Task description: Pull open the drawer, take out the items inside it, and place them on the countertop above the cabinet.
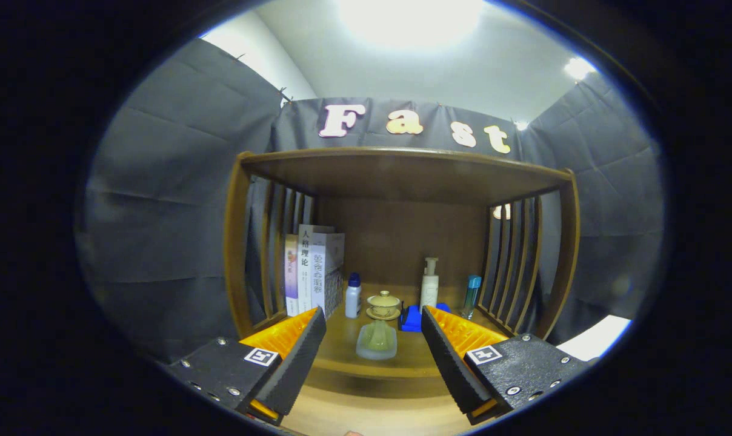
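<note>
Gripper view: I have the gripper point(373, 357) spread wide, its 2 fingers well apart with nothing between them and nothing touched. They point at a wooden cabinet point(402, 181) with slatted sides and a flat top board, set against the dark booth wall.

The countertop point(342, 351) lies just ahead of the fingers and runs back under the top board. Taking the gap between the fingertips as the centre of the clock, a pale translucent glass vessel point(376, 340) stands at 12 o'clock, nearest to me, upright and a little in from the front edge. Just beyond it, also at 12, a small lidded tea bowl point(383, 304) rests on its saucer. At 11 o'clock a white bottle with a blue cap point(353, 295) stands upright, near the bowl but apart from it. Farther out at 11, a row of books point(314, 269) stands on end against the left slats. At 1 o'clock a white pump bottle point(429, 286) stands upright, with a low blue object point(411, 319) at its foot; I cannot tell whether the 2 touch. At 2 o'clock a slim clear bottle with a blue top point(471, 295) stands close to the right slats.

The drawer lies lower than the lens reaches here, so I cannot tell whether it is open or what it holds.
</note>
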Demonstrator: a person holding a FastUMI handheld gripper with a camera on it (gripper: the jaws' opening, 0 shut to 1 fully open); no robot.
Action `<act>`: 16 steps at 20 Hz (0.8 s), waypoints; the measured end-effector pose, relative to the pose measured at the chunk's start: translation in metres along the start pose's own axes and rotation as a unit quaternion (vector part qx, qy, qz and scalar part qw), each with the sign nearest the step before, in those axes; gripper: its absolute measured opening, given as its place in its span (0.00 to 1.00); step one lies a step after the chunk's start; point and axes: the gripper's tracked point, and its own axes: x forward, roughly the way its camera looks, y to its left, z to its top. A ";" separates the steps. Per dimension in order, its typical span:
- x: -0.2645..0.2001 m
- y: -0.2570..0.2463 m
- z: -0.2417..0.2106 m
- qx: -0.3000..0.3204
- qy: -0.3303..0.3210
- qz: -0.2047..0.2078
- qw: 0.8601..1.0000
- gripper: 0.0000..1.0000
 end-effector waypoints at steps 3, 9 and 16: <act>-0.040 0.021 -0.017 -0.005 -0.007 0.003 1.000 0.97; -0.115 0.045 -0.030 0.015 -0.034 0.030 0.999 0.95; -0.167 0.039 -0.088 0.000 -0.009 0.010 1.000 0.95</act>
